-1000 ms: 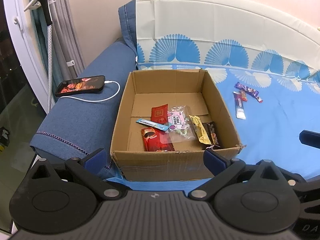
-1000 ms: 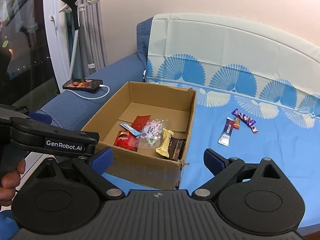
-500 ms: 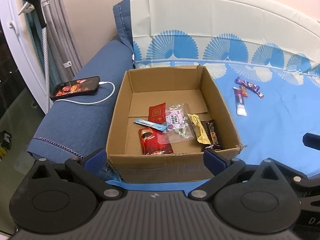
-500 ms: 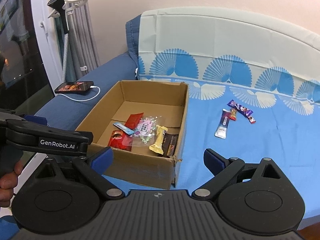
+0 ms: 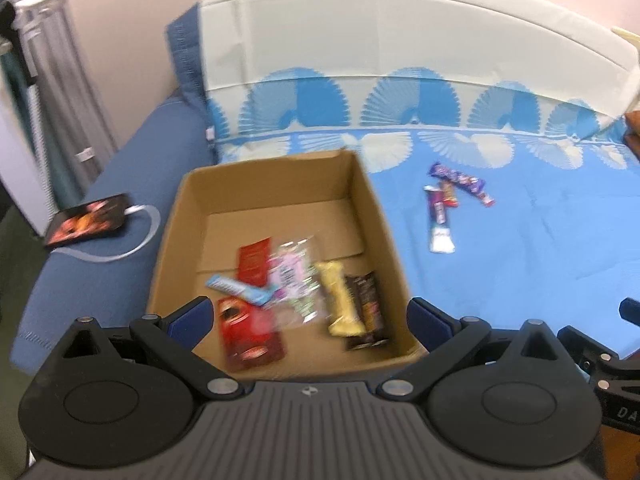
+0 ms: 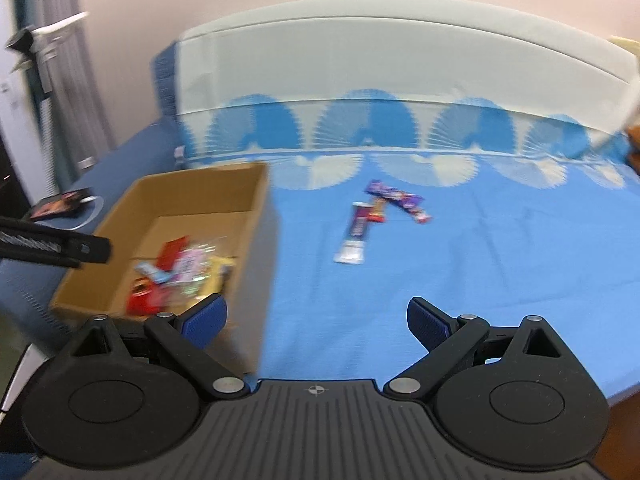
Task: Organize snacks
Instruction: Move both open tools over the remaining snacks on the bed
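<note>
— Snacks [image 5: 304, 292] location?
— Several lay inside the cardboard box [image 5: 372, 208] on the bed [image 6: 500, 264]; three wrapped bars [image 6: 374, 220] lay on the sheet beside it.
— Grippers?
— Left gripper [image 5: 308, 314] and right gripper [image 6: 316, 318] both had fingers apart, holding nothing.

The cardboard box [image 5: 276, 204] stands open-topped, with wrappers over its near floor and its far floor bare. Right of it, blue sheet [image 6: 500, 280] lies open up to three loose snack bars [image 6: 384, 208]. The left gripper [image 6: 56, 246] juts over the box's left wall.
</note>
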`<state>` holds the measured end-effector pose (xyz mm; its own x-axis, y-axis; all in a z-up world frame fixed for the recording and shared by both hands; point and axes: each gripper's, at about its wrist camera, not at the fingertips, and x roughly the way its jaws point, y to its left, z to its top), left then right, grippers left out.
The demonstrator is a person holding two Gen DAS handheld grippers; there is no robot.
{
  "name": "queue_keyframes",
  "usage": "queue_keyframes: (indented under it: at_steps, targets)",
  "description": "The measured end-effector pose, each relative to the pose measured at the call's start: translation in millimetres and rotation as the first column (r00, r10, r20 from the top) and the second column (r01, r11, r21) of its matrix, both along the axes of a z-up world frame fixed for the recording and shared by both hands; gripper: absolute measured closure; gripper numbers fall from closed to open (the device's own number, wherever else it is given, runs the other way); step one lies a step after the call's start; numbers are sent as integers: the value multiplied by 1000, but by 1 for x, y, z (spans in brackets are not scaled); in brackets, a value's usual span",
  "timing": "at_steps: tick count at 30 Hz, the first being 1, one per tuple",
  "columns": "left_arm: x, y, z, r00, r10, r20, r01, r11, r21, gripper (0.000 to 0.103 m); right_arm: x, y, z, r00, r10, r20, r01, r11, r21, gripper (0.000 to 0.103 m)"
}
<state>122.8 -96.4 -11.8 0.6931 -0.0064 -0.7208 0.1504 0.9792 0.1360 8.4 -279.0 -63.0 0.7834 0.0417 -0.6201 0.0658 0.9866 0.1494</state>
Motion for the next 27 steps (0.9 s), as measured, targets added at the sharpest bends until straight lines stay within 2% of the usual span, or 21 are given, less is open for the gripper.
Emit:
queue_keyframes:
  at_steps: [5, 8, 12, 16, 22, 27]
  targets:
    - [39, -51, -4, 996, -86, -20, 86, 996, 10, 0, 18, -47, -12, 995, -98, -5, 98, 995, -6, 6]
    - [68, -82, -15, 989, -138, -63, 138, 990, 7, 0, 35, -74, -20, 990, -143, -4, 143, 990, -12, 6]
    - [120, -123, -41, 968, -195, -156, 197, 980, -6, 0, 67, -106, -34, 984, -176, -8, 176, 984, -16, 6]
    - [181, -165, -78, 938, -246, -242, 258, 966, 16, 0, 115, -131, -53, 985, -173, -22, 172, 984, -43, 6]
    - [265, -200, -146, 901, -239, -361, 278, 959, 60, 0, 202, -162, -90, 988, -144, -64, 137, 985, -107, 6]
    - [315, -203, -192, 887, -175, -428, 218, 974, 55, 0, 278, -161, -122, 997, -44, -57, 34, 985, -168, 6]
